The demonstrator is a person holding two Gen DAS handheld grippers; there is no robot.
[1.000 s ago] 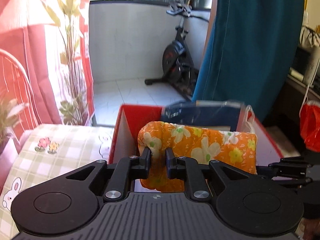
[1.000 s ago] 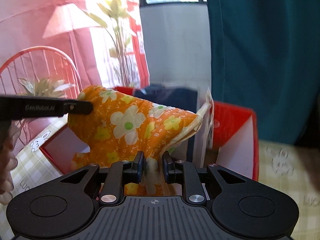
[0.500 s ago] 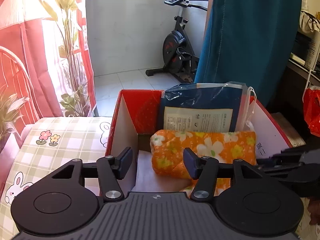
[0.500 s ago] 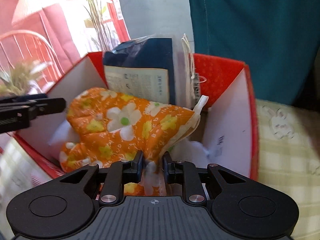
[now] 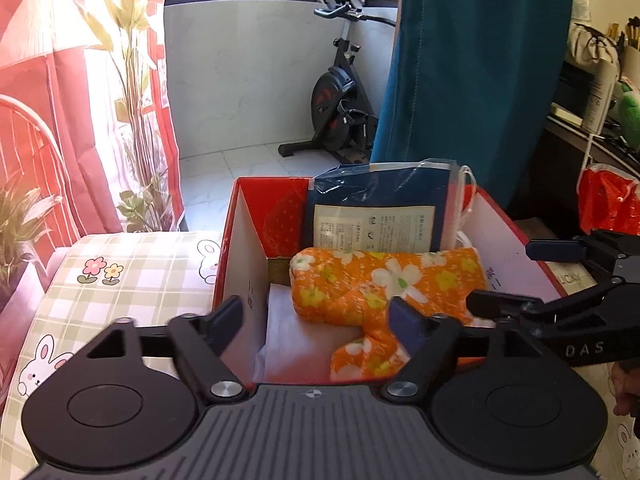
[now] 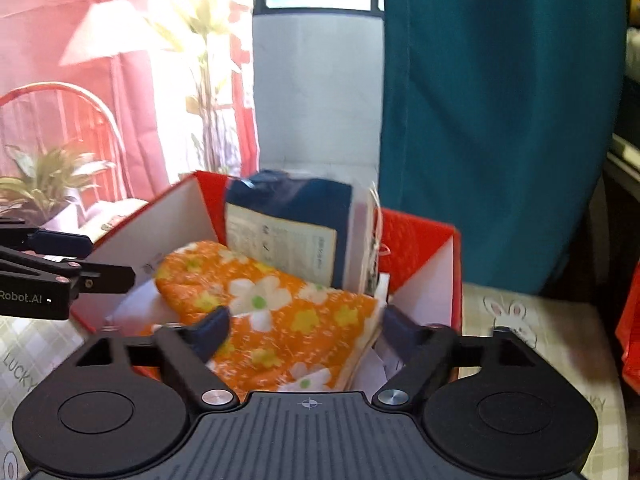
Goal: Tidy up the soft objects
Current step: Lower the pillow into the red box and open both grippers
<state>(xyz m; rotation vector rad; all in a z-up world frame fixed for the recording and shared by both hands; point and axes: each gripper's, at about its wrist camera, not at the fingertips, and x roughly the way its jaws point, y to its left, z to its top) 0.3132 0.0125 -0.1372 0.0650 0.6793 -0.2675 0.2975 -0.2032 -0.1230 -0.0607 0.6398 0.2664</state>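
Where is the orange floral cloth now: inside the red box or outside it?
Inside. The orange floral cloth lies within the red box walls, before the blue packet, touching neither gripper.

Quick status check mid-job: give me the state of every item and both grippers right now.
left gripper: jaws just opened wide, nothing gripped
right gripper: jaws just opened wide, cloth released
orange floral cloth: rumpled, lying loose inside the box
red box: open-topped, standing on the checked tablecloth
blue plastic packet: upright against the box's far wall, behind the cloth
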